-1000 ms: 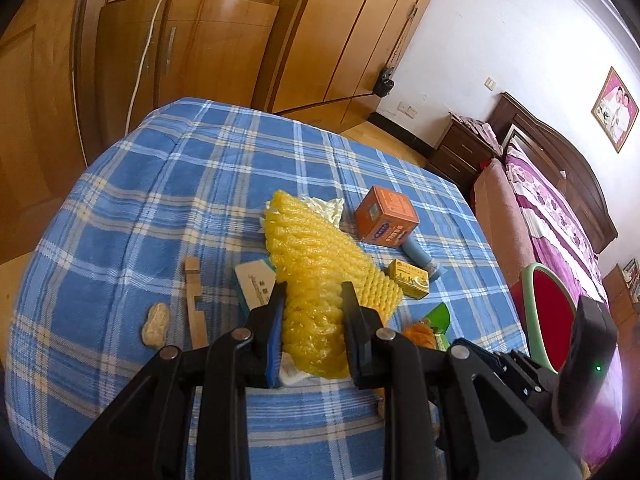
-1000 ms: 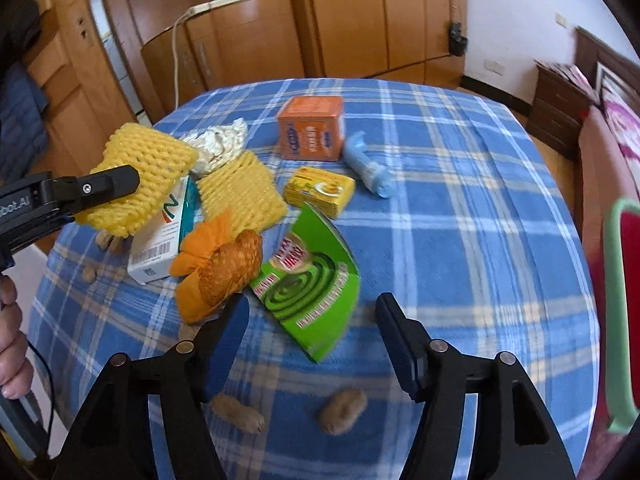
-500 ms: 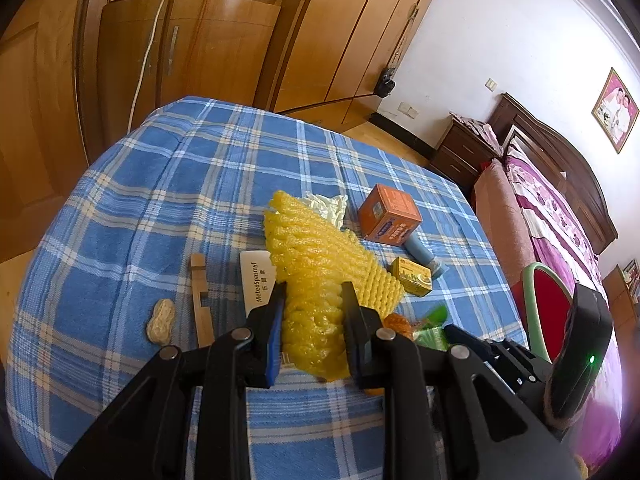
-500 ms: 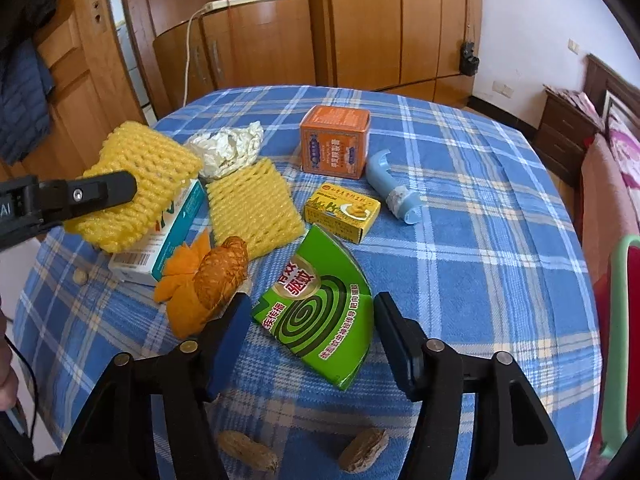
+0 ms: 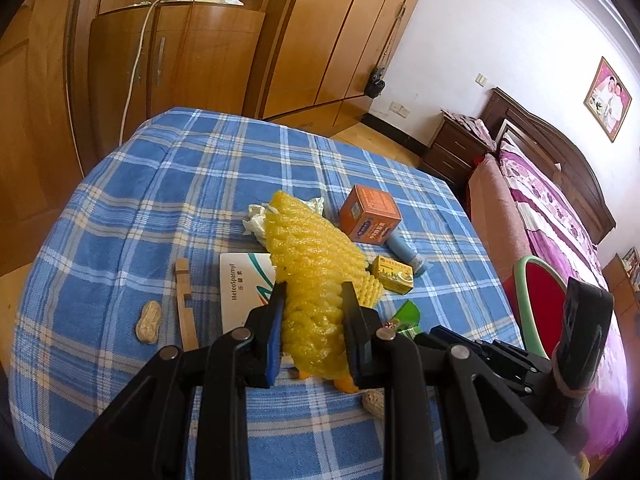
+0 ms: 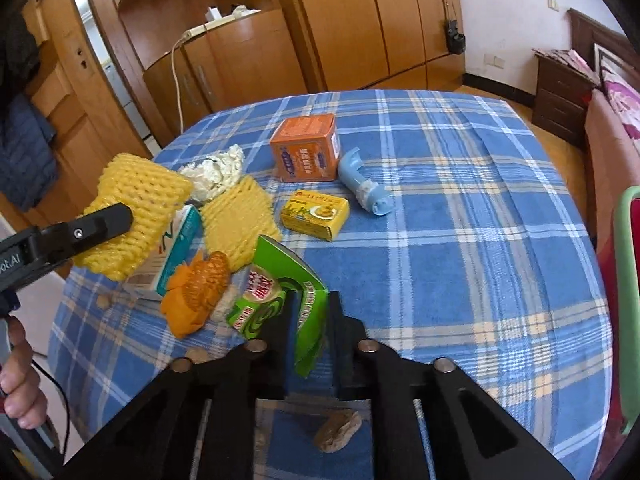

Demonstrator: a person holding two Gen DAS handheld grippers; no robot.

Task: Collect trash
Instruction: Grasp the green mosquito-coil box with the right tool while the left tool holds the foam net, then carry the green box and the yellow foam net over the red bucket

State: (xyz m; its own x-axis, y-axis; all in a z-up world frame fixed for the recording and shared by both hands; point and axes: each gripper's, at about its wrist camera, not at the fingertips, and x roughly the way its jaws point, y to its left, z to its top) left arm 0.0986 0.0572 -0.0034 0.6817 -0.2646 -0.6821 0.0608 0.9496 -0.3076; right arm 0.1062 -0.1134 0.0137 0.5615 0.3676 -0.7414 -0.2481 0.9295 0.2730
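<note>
The left gripper (image 5: 312, 312) pinches soft, light yellow foam netting (image 5: 312, 256). The right gripper (image 6: 310, 320) nips the thin, bendy green packet (image 6: 276, 300) at its edge, seemingly firmly.

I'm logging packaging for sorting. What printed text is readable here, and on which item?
"MeteoSpasmyl": white box under the foam net that the left gripper holds.
"otAI", cut off: left gripper's body in the right view.
Green box in the right gripper: red characters, blurred.
Orange box, yellow box: print too small.
</note>
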